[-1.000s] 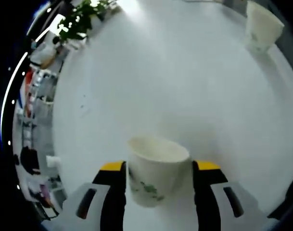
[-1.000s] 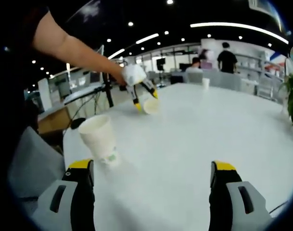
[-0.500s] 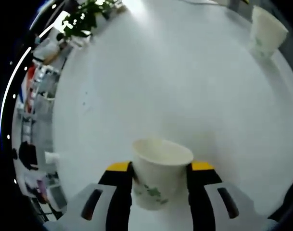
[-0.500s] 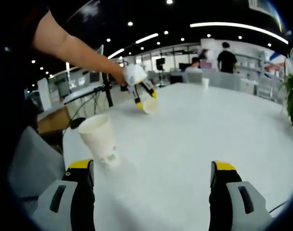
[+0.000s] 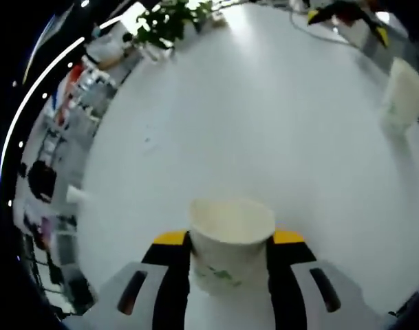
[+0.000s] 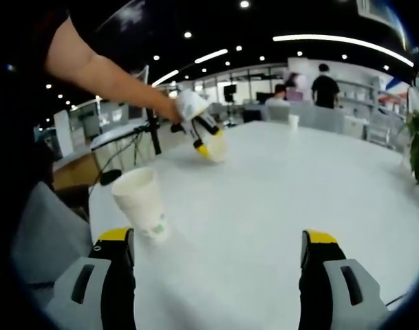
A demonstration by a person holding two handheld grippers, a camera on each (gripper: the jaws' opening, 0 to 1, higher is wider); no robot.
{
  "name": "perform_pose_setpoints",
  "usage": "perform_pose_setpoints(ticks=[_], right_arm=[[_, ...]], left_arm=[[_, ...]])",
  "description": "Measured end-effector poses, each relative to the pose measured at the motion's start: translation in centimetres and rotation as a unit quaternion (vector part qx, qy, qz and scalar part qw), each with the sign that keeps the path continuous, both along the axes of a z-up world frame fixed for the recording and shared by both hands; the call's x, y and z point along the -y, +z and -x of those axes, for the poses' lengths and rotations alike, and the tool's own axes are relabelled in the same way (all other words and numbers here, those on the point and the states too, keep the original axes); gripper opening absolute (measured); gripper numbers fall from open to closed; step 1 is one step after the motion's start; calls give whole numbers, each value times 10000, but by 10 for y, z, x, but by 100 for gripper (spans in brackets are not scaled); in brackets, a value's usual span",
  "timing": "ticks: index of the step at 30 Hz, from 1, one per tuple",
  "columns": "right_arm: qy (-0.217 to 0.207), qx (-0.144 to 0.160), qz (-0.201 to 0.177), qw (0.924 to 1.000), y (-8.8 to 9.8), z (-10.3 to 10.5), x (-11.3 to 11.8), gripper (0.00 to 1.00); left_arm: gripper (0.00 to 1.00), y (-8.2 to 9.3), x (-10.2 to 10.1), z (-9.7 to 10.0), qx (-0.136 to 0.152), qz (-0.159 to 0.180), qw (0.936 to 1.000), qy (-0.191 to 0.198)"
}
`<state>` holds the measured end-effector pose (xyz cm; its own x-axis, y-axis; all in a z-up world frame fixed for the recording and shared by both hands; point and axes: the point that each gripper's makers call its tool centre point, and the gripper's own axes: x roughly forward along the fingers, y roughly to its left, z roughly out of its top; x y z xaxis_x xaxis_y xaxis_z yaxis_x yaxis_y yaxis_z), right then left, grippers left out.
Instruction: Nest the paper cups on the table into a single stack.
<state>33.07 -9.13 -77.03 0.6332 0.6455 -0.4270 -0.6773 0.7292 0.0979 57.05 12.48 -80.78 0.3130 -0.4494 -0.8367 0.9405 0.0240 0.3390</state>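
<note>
1. 2 paper cups are in my sight on the white table (image 5: 264,124): in the left gripper view, the held cup (image 5: 231,244) sits at 6 o'clock, and the far cup (image 5: 405,96) stands at 2 o'clock near the table's edge.
2. My left gripper (image 5: 228,251) has its jaws pressed against both sides of the held cup, mouth up, green print on its wall.
3. In the right gripper view, my right gripper (image 6: 219,265) is spread wide with bare table between the jaws.
4. From that view, the far cup (image 6: 140,203) stands upright at 9 o'clock, just ahead of the left jaw, not touching it.
5. At 11 o'clock, the left gripper (image 6: 208,146) grips the held cup (image 6: 216,148) at the table surface; whether it touches, I cannot tell.
6. 1 potted plant (image 5: 169,19) stands at 11 o'clock in the left gripper view.
</note>
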Motion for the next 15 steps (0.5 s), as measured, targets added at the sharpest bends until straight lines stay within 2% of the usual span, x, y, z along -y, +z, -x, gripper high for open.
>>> perform_pose_setpoints(ticks=[3, 5, 8, 10, 15], right_arm=[[-6, 3, 5, 10000, 1, 0, 1, 100], [-10, 17, 14, 10000, 2, -1, 2, 100], [-18, 36, 7, 10000, 5, -2, 1, 100], [-10, 47, 14, 10000, 6, -3, 0, 100], [15, 56, 29, 10000, 8, -4, -3, 100]], left_arm=[[41, 6, 0, -3, -99, 298, 9991, 286], [41, 14, 0, -8, -53, 552, 9972, 511], [41, 27, 0, -15, -118, 1088, 9895, 945], [41, 33, -1, -18, -146, 1278, 9853, 1120], [41, 58, -3, -31, -199, 2046, 9643, 1669]])
